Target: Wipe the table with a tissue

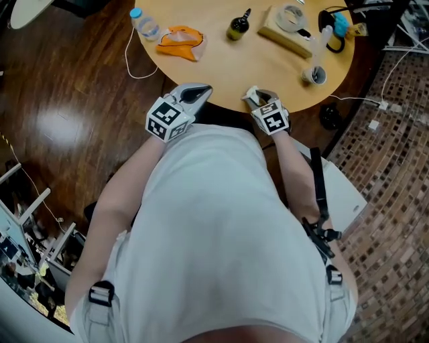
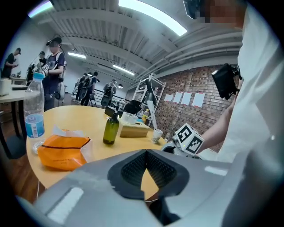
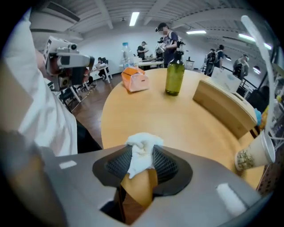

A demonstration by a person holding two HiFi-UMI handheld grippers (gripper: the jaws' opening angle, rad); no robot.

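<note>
1. The round wooden table [image 1: 261, 63] is the reference for everything below. The person stands at its near rim, with both tools held over that rim.
2. The right gripper [image 1: 255, 95] points steeply down just over the table's near rim. Its jaws pinch a crumpled white tissue [image 3: 142, 150], and the wad bulges out past the pad tips towards the table top. From the head view I cannot tell whether the tissue touches the wood.
3. The left gripper [image 2: 146, 151] is at the same near rim, to the left of the right one, and points only slightly downward across the table. Its pads are pressed together at the tips, with nothing between them.
4. A clear water bottle [image 1: 144, 23] with a blue cap and blue label is at the table's left rim.
5. An orange packet [image 1: 179, 41] lies on the table just inward of the water bottle, with a bit of white paper poking from its top.
6. A dark green bottle [image 1: 237, 27] stands upright near the table's middle.
7. A long pale wooden box [image 1: 280, 35] sits on the table's far right part, with a tape roll [image 1: 292, 18] on top of it.
8. A paper cup [image 1: 315, 74] sits close to the table's right rim.
9. A white cable [image 1: 133, 65] hangs off the table's left rim towards the dark floor.
</note>
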